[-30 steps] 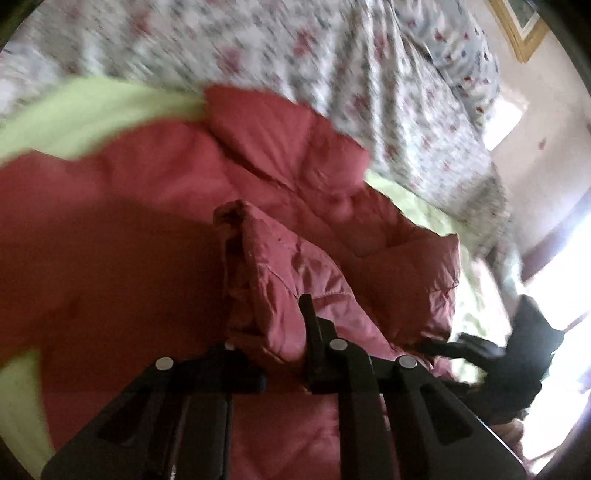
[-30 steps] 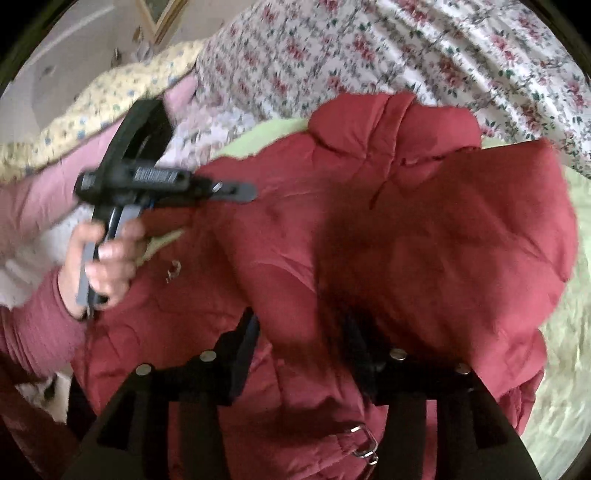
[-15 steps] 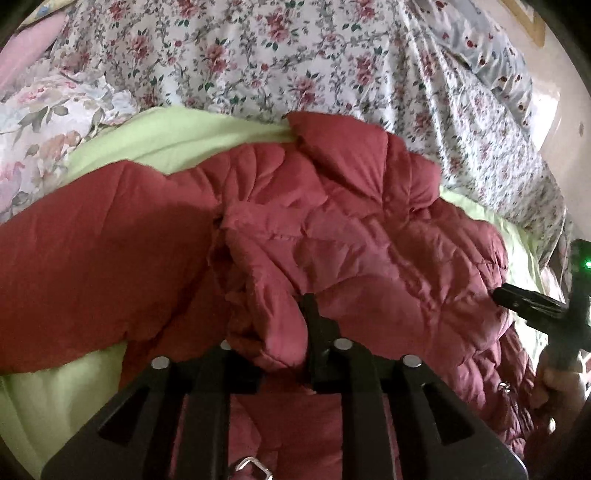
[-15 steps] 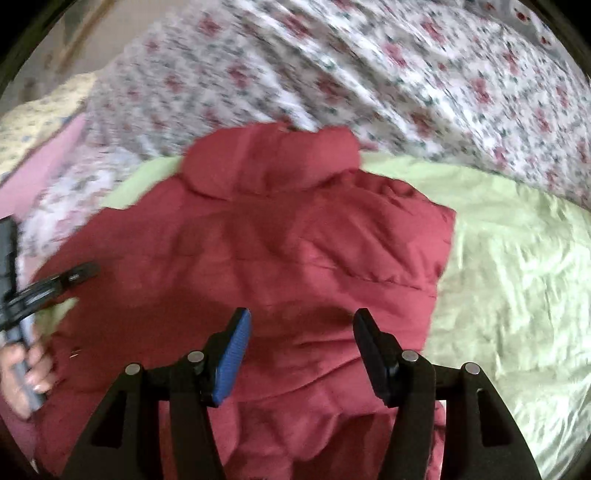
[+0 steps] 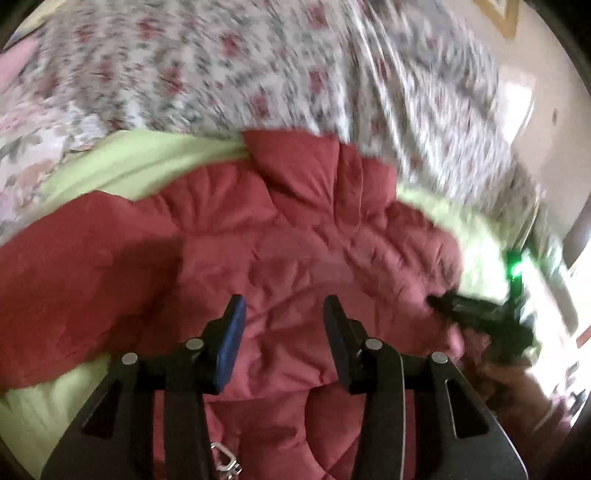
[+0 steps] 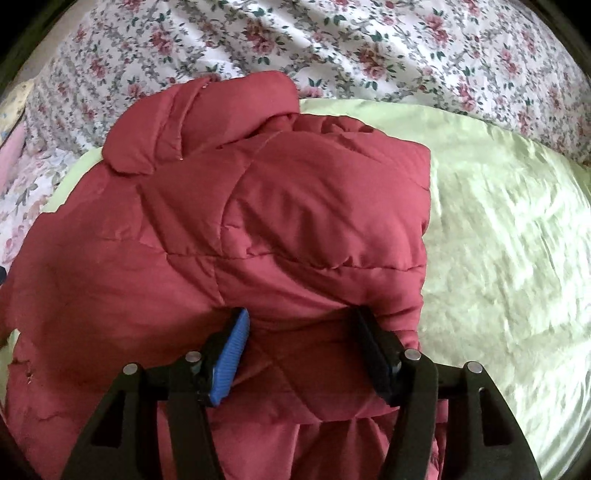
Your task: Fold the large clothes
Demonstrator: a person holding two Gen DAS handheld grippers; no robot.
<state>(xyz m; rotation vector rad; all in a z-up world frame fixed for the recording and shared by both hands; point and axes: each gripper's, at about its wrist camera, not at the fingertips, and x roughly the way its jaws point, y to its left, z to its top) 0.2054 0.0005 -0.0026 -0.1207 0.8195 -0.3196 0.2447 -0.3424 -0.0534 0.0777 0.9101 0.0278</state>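
Note:
A large red quilted jacket (image 5: 280,240) lies on a light green sheet (image 5: 140,166), its collar toward the floral bedding. Its sleeves lie folded in over the body. My left gripper (image 5: 282,310) is open and empty just above the jacket's middle. The right gripper also shows at the right of the left wrist view (image 5: 439,301), blurred, at the jacket's right edge. In the right wrist view the jacket (image 6: 258,206) fills the middle, and my right gripper (image 6: 303,325) is open above the folded sleeve, holding nothing.
A floral quilt (image 6: 332,44) lies bunched behind the jacket. The green sheet (image 6: 498,229) stretches to the right of it. A metal zip pull (image 5: 223,458) hangs at the jacket's near hem. A wall with a framed picture (image 5: 498,14) is at far right.
My left gripper has let go of the sleeve fold it held and now stands open. My right gripper, open half a second ago, has moved closer over the jacket's right side.

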